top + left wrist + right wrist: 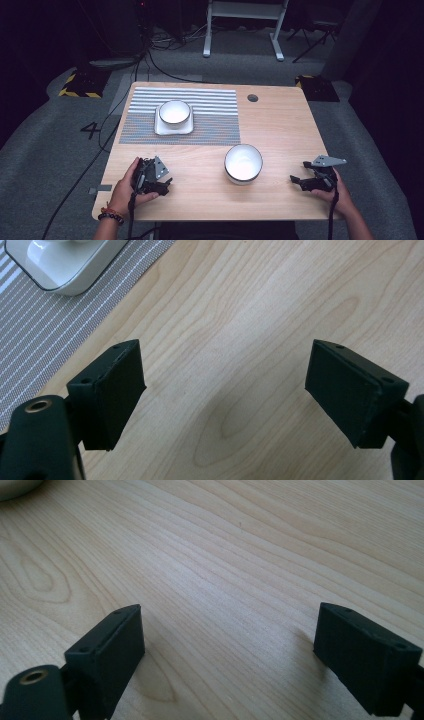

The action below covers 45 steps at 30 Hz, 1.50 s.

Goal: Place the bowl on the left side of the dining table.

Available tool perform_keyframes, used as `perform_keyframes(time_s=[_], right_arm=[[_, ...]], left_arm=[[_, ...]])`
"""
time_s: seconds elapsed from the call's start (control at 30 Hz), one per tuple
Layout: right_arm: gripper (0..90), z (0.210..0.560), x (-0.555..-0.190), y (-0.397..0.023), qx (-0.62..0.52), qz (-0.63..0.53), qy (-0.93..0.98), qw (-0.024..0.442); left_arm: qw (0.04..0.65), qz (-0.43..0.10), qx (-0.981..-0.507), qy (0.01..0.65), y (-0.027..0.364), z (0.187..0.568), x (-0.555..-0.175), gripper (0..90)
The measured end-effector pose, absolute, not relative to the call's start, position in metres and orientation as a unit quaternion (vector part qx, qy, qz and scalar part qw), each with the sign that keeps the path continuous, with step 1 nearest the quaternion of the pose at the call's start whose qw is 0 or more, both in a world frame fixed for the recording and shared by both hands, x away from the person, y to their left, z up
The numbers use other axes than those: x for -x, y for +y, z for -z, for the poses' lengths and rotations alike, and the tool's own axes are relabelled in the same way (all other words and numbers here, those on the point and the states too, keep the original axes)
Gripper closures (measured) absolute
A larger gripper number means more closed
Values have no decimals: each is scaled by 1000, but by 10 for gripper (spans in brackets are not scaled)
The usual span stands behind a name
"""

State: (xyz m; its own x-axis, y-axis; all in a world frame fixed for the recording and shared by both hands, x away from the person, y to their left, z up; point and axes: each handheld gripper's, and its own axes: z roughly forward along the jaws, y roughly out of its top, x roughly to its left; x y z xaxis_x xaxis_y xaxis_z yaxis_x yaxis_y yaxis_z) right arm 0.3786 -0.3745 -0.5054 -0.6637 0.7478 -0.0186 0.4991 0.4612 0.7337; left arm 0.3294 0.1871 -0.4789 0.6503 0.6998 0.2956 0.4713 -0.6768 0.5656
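Observation:
A white bowl with a dark rim (243,163) stands on the bare wooden table (280,125), right of centre. A second white bowl (174,112) sits on a square white plate (162,131) on the striped grey placemat (210,112) at the back left. My left gripper (166,183) rests near the front left edge, open, with nothing between its fingers (115,390). My right gripper (297,180) rests at the front right, also open and empty, its jaws spread over bare wood (227,645). The plate's corner (65,270) shows at the left gripper view's top left.
A round cable hole (252,98) is at the table's back right. Cables run over the grey floor (50,145) to the left. A white desk frame (242,25) stands behind the table. A bowl's edge (12,487) sits at the right gripper view's top left.

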Motion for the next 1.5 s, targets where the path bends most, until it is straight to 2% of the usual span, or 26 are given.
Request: perform_keyframes(time_s=[0.6,0.87,1.5], right_arm=[[129,505,-379,-374,-372,-362,838,171],[129,505,-379,-374,-371,-362,838,172],[130,505,-379,-374,-371,-362,838,171]], left_arm=[[281,-209,-848,397,216,496,-322,169],[323,-162,-821,442,229,505,-320,169],[328,-166,-815,449,229,506,-322,150]])
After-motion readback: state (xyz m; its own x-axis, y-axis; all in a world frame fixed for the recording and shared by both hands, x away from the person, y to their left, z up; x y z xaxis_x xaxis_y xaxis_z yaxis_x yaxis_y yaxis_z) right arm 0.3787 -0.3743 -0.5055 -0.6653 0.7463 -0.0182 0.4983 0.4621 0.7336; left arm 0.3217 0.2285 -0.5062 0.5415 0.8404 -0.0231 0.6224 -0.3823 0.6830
